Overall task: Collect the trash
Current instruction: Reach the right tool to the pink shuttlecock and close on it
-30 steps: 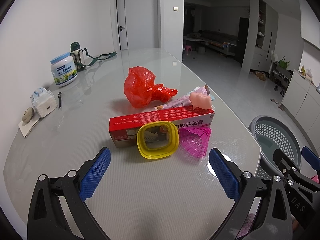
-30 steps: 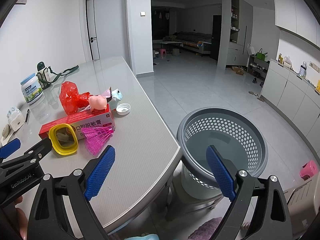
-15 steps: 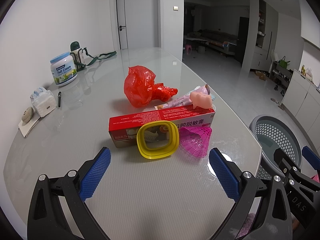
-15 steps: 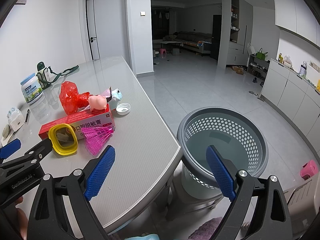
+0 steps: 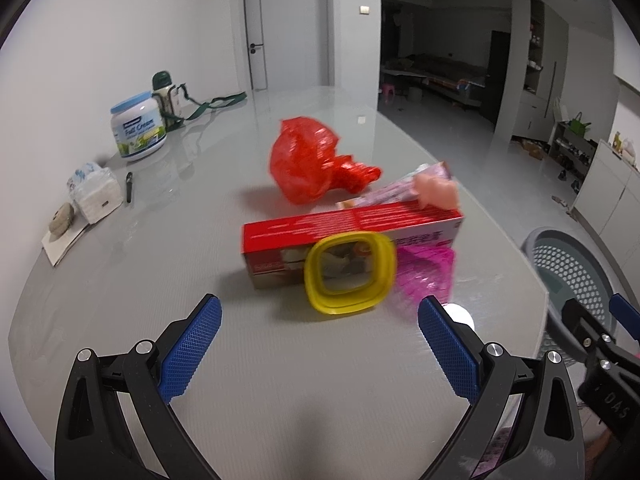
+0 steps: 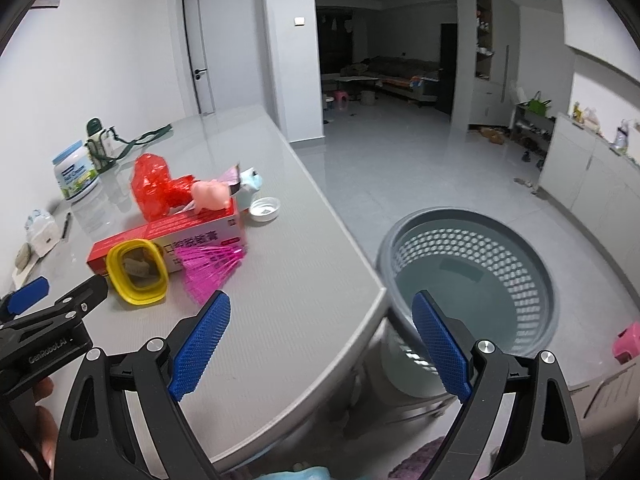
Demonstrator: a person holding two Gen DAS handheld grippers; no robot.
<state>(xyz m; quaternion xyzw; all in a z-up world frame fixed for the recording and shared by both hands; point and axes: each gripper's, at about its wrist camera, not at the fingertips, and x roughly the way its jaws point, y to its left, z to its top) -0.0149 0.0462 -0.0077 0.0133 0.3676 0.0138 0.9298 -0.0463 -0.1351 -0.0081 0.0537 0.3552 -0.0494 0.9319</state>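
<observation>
Cool, even indoor light, with motion blur and strong fisheye bending in both views.

Both pictures are ringed by a dark vignette at the corners, and straight lines such as the door frame (image 5: 256, 24) bow outward toward the edges. In the left wrist view the red bag (image 5: 308, 160), the red box (image 5: 344, 228) and the yellow ring (image 5: 350, 272) are smeared by motion blur, while the left claw (image 5: 318, 354) in the foreground stays sharp. The glossy bench (image 5: 208, 216) carries soft reflections of the milk powder tin (image 5: 139, 126) and a small bright glare spot near its right edge. The far room (image 6: 384, 40) beyond the doorway is dim. The basket (image 6: 472, 268) in the right wrist view is slightly blurred. Shadows under things are faint and soft.
</observation>
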